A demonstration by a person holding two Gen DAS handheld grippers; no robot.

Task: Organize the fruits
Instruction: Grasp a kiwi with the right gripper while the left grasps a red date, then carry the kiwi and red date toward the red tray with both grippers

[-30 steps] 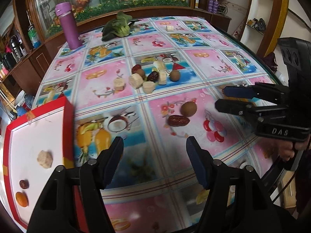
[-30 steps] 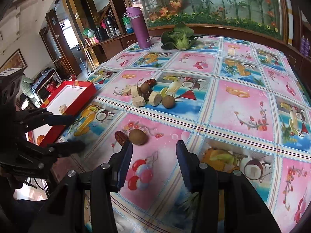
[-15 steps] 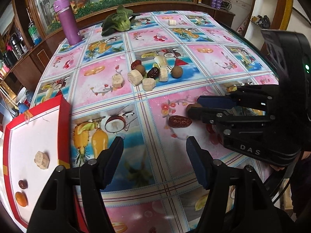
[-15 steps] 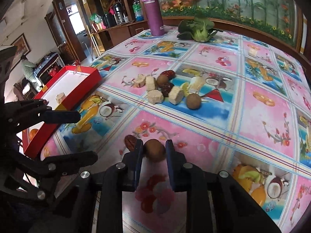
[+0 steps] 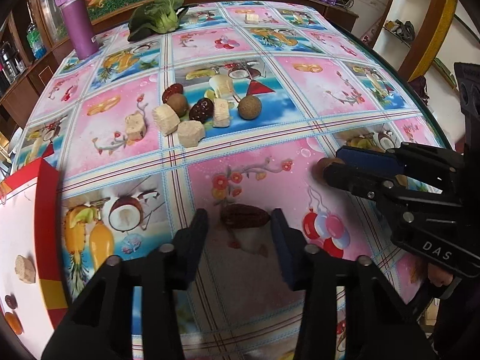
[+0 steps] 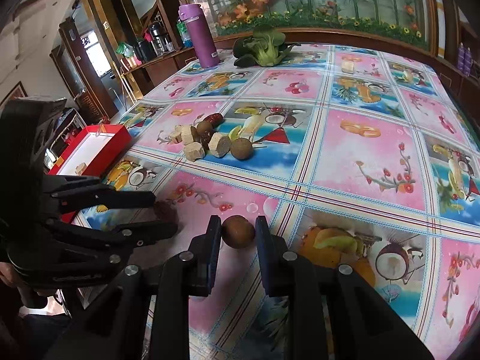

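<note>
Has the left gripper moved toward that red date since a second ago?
Yes. The left gripper has advanced across the table; its open fingers now flank the red date, which earlier lay well ahead.

1. Round brown fruits [image 5: 249,107]: three.
2. Dark red dates [image 5: 244,216]: three on the tabletop [image 5: 300,69].
3. Pale cut chunks [image 5: 165,119]: six can be told apart from the printed cloth. Four are clustered, one lies at the far side and one is in the tray.
4. Red tray [image 5: 49,210]: one. It also holds one small dark fruit [image 5: 10,301] and one orange fruit [image 5: 13,322].
5. Purple bottle [image 5: 78,22]: one.
6. Leafy green vegetable [image 5: 156,18]: one.
</note>
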